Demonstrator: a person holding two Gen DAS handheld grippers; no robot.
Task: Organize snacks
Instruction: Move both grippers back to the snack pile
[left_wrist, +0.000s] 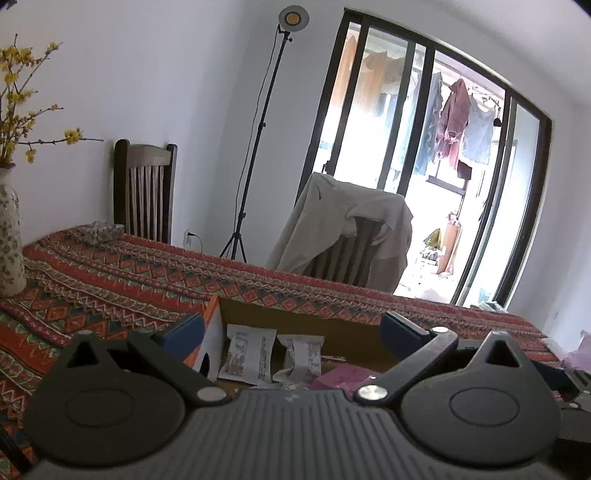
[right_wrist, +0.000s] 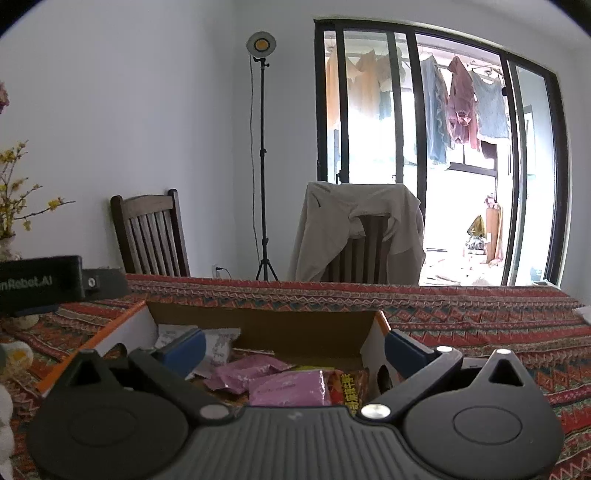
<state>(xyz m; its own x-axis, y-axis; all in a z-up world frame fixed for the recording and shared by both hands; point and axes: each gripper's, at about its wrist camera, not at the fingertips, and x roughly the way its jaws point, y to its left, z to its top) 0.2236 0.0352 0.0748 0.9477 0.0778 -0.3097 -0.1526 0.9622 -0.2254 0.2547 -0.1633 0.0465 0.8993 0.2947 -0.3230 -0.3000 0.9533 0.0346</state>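
An open cardboard box (right_wrist: 258, 325) with orange and white sides stands on the patterned tablecloth; it also shows in the left wrist view (left_wrist: 314, 328). Inside lie white snack packets (left_wrist: 247, 354), pink packets (right_wrist: 288, 386) and a red-yellow packet (right_wrist: 349, 391). My left gripper (left_wrist: 291, 332) is open and empty, its blue pads spread over the box. My right gripper (right_wrist: 295, 349) is open and empty, low over the box's near side. The left gripper's body (right_wrist: 40, 282) shows at the left of the right wrist view.
A vase (left_wrist: 9, 229) of yellow flowers stands at the table's left. Two wooden chairs (right_wrist: 151, 236) stand behind the table, one draped with a beige jacket (right_wrist: 354, 229). A lamp tripod (right_wrist: 263, 166) stands by the wall. A small patterned object (left_wrist: 103, 232) lies at the far edge.
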